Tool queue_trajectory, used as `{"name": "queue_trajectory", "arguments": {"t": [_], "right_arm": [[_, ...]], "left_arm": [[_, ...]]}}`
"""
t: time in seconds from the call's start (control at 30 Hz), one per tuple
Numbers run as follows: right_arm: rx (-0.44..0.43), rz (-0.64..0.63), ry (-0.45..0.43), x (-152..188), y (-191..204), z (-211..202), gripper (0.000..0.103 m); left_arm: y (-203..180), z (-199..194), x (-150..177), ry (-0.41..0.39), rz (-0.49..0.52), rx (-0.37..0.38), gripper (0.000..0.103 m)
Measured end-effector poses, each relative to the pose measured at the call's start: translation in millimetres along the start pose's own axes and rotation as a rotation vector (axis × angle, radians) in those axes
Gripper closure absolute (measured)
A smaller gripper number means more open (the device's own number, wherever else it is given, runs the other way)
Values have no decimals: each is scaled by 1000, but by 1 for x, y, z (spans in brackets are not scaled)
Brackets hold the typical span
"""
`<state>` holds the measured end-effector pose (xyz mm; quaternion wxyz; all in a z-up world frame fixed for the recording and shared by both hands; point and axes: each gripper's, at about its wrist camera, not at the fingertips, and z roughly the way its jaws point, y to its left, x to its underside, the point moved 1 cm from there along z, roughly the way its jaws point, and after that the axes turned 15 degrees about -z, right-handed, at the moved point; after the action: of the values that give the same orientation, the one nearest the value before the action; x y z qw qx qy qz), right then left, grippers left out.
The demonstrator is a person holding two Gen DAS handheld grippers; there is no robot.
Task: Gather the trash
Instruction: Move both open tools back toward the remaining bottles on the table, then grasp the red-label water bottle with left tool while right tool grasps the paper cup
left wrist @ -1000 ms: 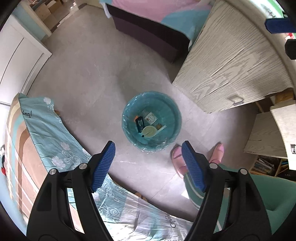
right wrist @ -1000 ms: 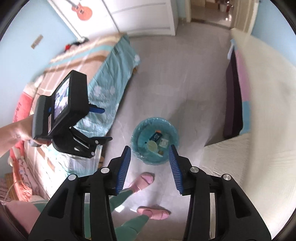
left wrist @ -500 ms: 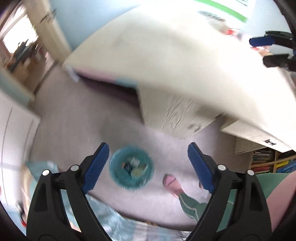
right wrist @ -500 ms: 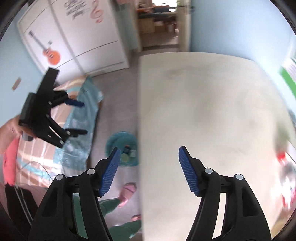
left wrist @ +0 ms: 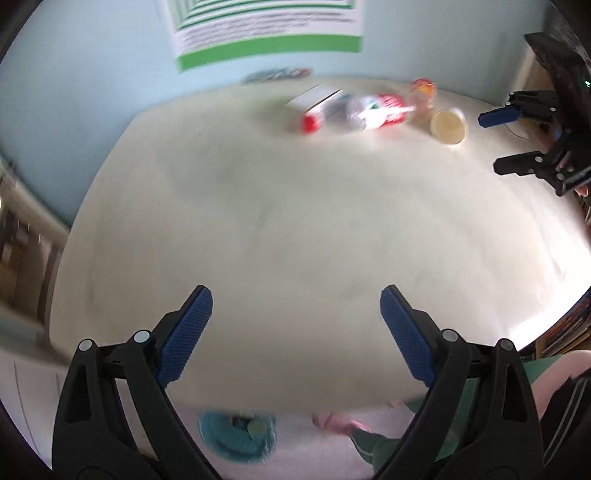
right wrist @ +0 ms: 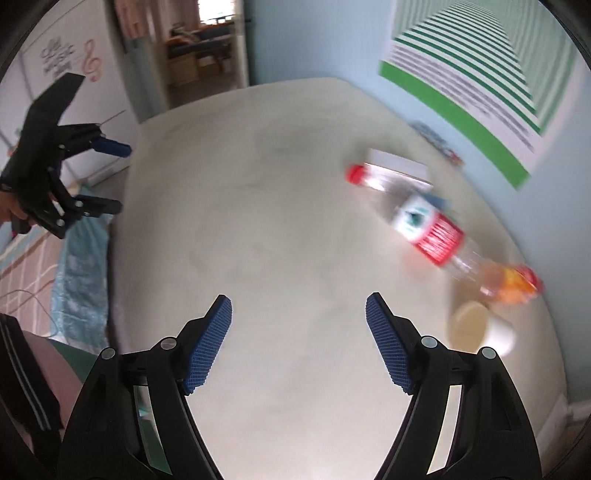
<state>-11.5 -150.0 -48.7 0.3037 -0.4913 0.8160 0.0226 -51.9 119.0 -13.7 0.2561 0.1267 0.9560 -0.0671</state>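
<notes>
Trash lies at the far side of a cream table (left wrist: 295,221): a clear plastic bottle (left wrist: 354,109) with a red cap and red label, a white box (left wrist: 314,98), an orange-and-red wrapper (left wrist: 421,94) and a paper cup (left wrist: 448,127) on its side. In the right wrist view the bottle (right wrist: 413,218), box (right wrist: 399,162), wrapper (right wrist: 513,282) and cup (right wrist: 476,326) lie ahead to the right. My left gripper (left wrist: 295,332) is open and empty above the table's near part. My right gripper (right wrist: 299,343) is open and empty. A teal-lined trash bin (left wrist: 236,435) stands on the floor below the table edge.
A green-striped poster (left wrist: 266,33) hangs on the blue wall behind the table. The person's pink slipper (left wrist: 332,421) and green trouser leg are beside the bin. A bed with a teal cover (right wrist: 77,273) lies left of the table. An open doorway (right wrist: 203,44) is at the back.
Both grippers have swung up from over the floor bin to over the table. The trash on the table has come into view. Both grippers have opened wider.
</notes>
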Motion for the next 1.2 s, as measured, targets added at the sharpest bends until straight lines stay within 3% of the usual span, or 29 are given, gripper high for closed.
{"name": "queue_trajectory", "arguments": {"t": [0.1,0.2,0.3,0.53,0.97,1.03,1.07,1.1,1.13,1.2], "right_arm": [[63,68,17,28,-39,-7,27],[101,138,24,51,-69,-8,17],[137,172,21,66,-90,-7,17],[147,222,49,78,-127,19,17],[315,253,181,104,-161,76,21],[308,265,191,111,-165,77,47],[300,275,206,116,-167,78,56],[295,286,219,121,-170,78,73],[290,295,225,125,-171,78,83],[282,328,215,133,-175,74,90]], "left_arm": [[-35,10,-32,-14,82,5,12],[-65,25,-58,-1,129,50,12],[-88,38,-77,7,167,70,12],[-131,82,-126,28,308,115,11],[-176,185,-200,78,558,78,10],[-183,198,-203,83,610,64,10],[-185,204,-203,91,630,57,10],[-186,209,-202,101,642,51,11],[-187,216,-201,122,653,50,16],[-187,227,-199,165,661,45,25]]}}
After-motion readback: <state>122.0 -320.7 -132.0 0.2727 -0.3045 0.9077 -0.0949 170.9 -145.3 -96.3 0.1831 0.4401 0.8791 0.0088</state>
